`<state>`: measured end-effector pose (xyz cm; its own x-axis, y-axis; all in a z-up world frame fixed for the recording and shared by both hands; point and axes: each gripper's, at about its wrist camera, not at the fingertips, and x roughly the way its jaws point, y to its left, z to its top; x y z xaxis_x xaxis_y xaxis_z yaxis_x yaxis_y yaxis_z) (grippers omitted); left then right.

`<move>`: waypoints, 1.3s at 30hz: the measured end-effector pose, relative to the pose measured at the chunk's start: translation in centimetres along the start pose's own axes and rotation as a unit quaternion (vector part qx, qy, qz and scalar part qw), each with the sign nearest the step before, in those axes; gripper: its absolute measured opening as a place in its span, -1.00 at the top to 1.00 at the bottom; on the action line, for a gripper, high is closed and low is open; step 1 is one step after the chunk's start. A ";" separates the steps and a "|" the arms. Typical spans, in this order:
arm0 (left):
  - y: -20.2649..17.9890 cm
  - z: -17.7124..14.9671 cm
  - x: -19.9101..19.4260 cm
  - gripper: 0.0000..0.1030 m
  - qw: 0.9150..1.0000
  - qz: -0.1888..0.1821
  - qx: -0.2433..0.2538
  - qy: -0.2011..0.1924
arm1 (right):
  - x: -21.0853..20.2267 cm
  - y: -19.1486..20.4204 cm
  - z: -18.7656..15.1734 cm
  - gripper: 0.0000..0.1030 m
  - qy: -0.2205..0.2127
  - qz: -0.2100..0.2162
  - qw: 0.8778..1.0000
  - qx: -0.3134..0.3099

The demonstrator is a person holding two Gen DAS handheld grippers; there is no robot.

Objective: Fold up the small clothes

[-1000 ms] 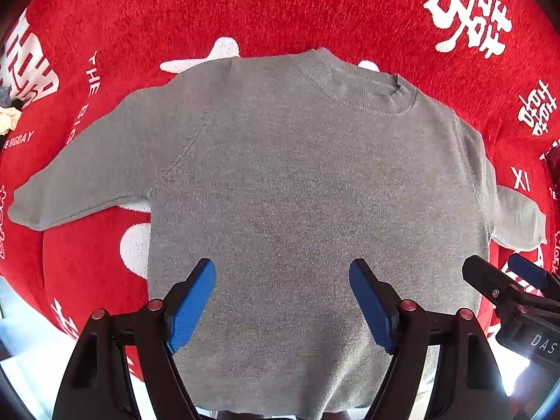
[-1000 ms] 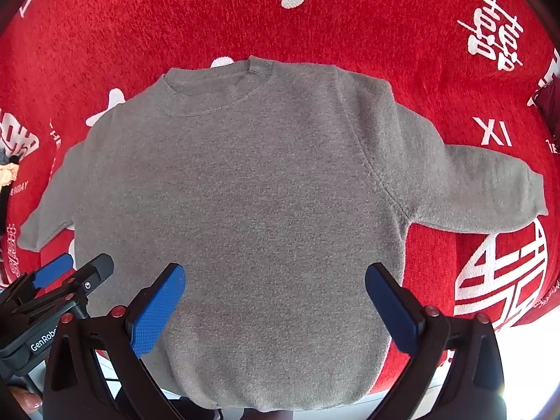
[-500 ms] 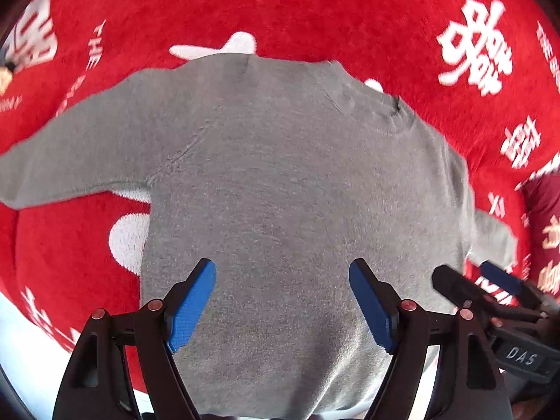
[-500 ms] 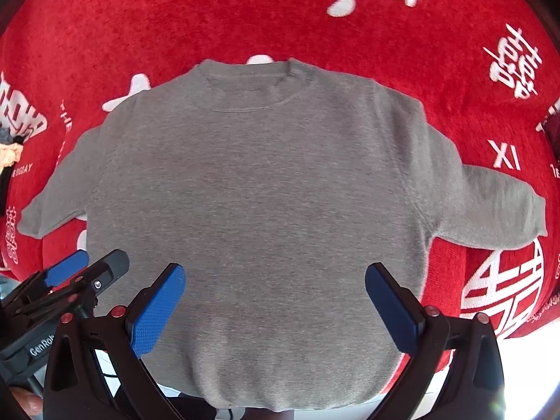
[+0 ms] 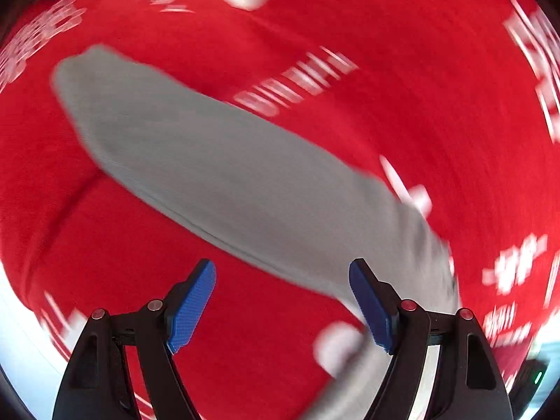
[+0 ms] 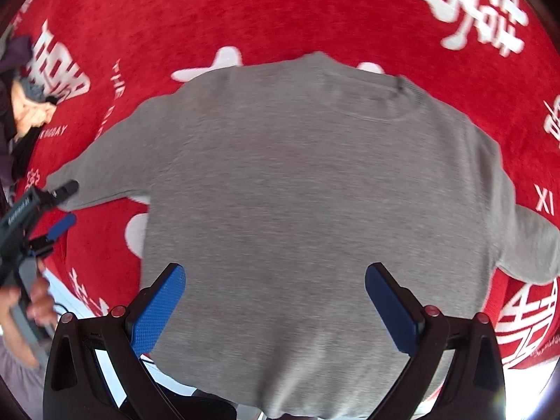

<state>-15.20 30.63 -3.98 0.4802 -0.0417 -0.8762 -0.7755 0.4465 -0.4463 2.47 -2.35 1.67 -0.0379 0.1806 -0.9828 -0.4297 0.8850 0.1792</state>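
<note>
Fingers (image 6: 159, 309) of the right gripper (image 6: 276, 309) stand spread wide, grasping nothing, above the lower part of one grey sweater (image 6: 308, 217) lying flat on a red blanket (image 6: 280, 10) with white lettering. Only this view shows the whole garment, collar away from the camera and both sleeves out, plus the left gripper (image 6: 52, 210) at the left sleeve end. The left wrist view, badly blurred, shows just one sleeve (image 5: 224, 178) crossing the blanket (image 5: 420, 70), with the left gripper's (image 5: 281, 302) two blue fingers (image 5: 192, 306) likewise released and apart. Two grippers, one sweater.
</note>
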 end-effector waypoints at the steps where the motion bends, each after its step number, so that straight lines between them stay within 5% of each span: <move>1: 2.7 1.1 -0.1 -0.54 0.999 -0.005 -0.033 -0.009 | 0.3 0.7 0.0 -0.99 0.002 0.001 1.000 -0.005; 7: 9.8 4.0 0.7 -0.54 0.994 -0.050 -0.092 -0.017 | 1.4 3.5 0.0 -0.99 0.014 0.002 1.000 -0.027; 17: 9.6 6.8 3.3 -0.54 0.995 -0.055 -0.083 -0.012 | 1.8 7.1 1.1 -0.99 0.019 0.003 0.998 -0.058; 18: 9.5 6.9 3.3 -0.39 0.995 -0.050 -0.088 -0.014 | 1.8 7.2 1.2 -0.99 0.018 0.004 0.998 -0.058; 21: 9.7 7.0 3.6 0.64 0.996 -0.034 -0.086 -0.018 | 1.9 7.4 1.3 -0.99 0.018 0.008 0.998 -0.054; 22: 9.9 7.0 3.8 0.82 0.995 -0.050 -0.087 -0.015 | 2.0 7.4 1.3 -0.99 0.019 0.009 0.998 -0.052; 24: 10.1 7.0 3.7 0.82 0.994 -0.067 -0.088 -0.014 | 1.9 7.3 1.3 -0.99 0.018 0.013 0.999 -0.048; 32: 1.9 6.5 -1.1 0.82 0.992 -0.111 0.032 -0.056 | 1.3 5.5 0.7 -0.99 0.010 0.029 0.999 -0.014; 39: -11.9 2.6 -3.4 0.82 0.965 -0.200 0.164 -0.052 | 0.0 1.1 0.5 -0.99 -0.004 0.046 0.999 0.022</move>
<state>-6.53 27.79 4.83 0.7654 -0.1878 -0.6155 -0.3559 0.6733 -0.6480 2.46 -1.20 1.89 -0.0679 0.2658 -0.9616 -0.3847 0.8823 0.2711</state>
